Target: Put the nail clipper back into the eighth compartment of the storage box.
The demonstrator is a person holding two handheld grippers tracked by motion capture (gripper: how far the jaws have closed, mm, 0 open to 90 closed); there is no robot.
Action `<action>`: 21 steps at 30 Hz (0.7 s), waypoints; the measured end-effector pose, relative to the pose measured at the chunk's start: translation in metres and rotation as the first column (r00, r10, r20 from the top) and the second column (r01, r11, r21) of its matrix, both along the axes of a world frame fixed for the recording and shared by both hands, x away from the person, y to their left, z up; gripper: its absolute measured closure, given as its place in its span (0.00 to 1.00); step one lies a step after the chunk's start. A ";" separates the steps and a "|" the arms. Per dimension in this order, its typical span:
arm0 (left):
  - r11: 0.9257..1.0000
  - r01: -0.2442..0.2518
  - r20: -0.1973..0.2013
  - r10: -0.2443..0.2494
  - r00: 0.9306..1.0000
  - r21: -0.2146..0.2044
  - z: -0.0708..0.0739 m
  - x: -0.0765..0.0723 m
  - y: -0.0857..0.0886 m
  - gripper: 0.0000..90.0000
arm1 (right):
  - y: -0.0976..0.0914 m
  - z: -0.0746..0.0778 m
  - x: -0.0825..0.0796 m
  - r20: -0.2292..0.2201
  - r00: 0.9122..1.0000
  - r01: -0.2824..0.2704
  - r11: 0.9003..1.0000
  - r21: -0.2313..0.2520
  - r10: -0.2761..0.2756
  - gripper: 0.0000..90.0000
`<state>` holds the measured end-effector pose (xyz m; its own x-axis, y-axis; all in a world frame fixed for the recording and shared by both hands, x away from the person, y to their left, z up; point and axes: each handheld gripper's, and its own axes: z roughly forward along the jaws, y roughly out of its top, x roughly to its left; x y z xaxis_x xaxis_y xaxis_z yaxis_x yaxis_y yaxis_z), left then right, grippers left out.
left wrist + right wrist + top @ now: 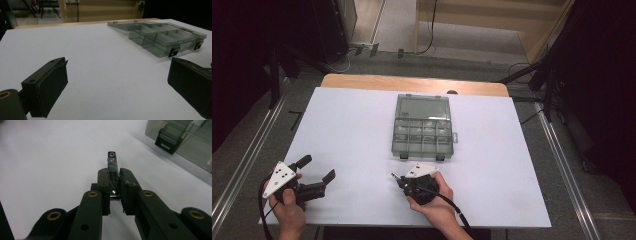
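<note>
A: Right claw (113, 180)?
B: Pinched on a small metal strip (112, 162), thin, with a hole at its tip. The strip sticks out past the tips, long axis in line with the jaws.

A: Where's the box (423, 127)?
B: Mid-bench, lid swung flat to the far side, compartments open. In the high view it sits just beyond the right claw (398, 178), ahead and a bit to the right. In the right gripper view the box wall (190, 142) and a latch (168, 141) are at upper right, so the strip points left of the box, not into it.

A: Left claw (117, 82)?
B: Spread wide, holding nothing, low over bare bench (100, 57). In the high view it's at the near left corner (317, 170), well apart from the box.

A: Nearer hand?
B: Right, clearly. Right hand (432, 197) wraps the gripper from behind, low over the near edge, claw aimed up-left.

A: Next move, guess?
B: Probably turn right and carry the strip forward over a compartment. Left hand (287, 202) looks idle, resting at the bench edge.
</note>
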<state>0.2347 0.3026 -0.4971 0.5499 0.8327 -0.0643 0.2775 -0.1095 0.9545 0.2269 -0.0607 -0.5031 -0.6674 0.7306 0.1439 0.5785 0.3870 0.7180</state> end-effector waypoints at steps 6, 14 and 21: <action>1.000 -0.002 -0.002 0.002 1.000 0.006 0.000 0.000 0.000 0.02 | -0.009 0.006 0.003 0.010 1.000 0.008 1.000 0.017 -0.008 0.90; 1.000 -0.005 -0.002 0.005 1.000 0.006 0.000 0.000 -0.001 0.02 | -0.019 0.013 0.006 0.020 1.000 0.021 0.999 0.042 -0.022 0.90; 1.000 -0.006 -0.002 0.006 1.000 0.010 -0.001 0.001 -0.001 0.02 | -0.025 0.018 0.008 0.019 0.999 0.027 0.998 0.061 -0.029 0.90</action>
